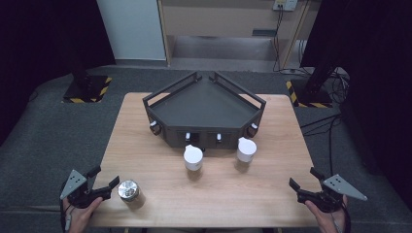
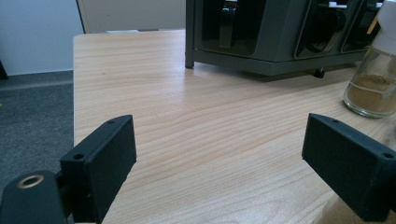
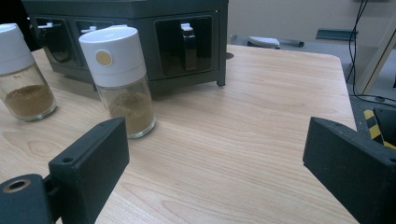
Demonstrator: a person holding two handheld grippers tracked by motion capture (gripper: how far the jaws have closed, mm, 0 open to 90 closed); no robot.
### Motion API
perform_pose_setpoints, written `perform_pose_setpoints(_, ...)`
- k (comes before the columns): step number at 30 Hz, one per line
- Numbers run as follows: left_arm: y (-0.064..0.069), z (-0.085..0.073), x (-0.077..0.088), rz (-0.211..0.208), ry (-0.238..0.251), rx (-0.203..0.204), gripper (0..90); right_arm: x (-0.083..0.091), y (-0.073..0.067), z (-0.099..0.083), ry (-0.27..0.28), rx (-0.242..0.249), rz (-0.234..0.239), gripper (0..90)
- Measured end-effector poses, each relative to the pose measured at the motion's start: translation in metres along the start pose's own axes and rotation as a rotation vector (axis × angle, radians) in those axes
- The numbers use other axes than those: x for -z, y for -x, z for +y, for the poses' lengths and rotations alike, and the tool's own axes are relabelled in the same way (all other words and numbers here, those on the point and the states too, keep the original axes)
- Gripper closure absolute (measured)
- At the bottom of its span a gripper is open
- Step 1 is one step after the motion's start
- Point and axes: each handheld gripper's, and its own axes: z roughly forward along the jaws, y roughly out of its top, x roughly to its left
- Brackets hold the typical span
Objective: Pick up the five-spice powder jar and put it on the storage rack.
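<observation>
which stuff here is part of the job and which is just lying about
Likely in play:
left gripper, open
right gripper, open
silver-capped jar
two white-capped spice jars
dark rack

Just about:
floor stands
cables

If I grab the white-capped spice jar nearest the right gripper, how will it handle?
The white-capped spice jar looks like smooth clear glass, so probably stiff, a bit slippery and breakable. Tall on a narrow base, it may tip if pushed near the cap. Only partly filled with powder, it is likely fairly light.
</observation>
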Motion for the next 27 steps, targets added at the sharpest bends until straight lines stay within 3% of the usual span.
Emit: perform_pose_setpoints(27,0.0011,-0.0011,0.0037,0.012,-0.005,0.005,8.6,-0.0031,0.0026,0.0003,0.001,-0.001,0.019,7.7)
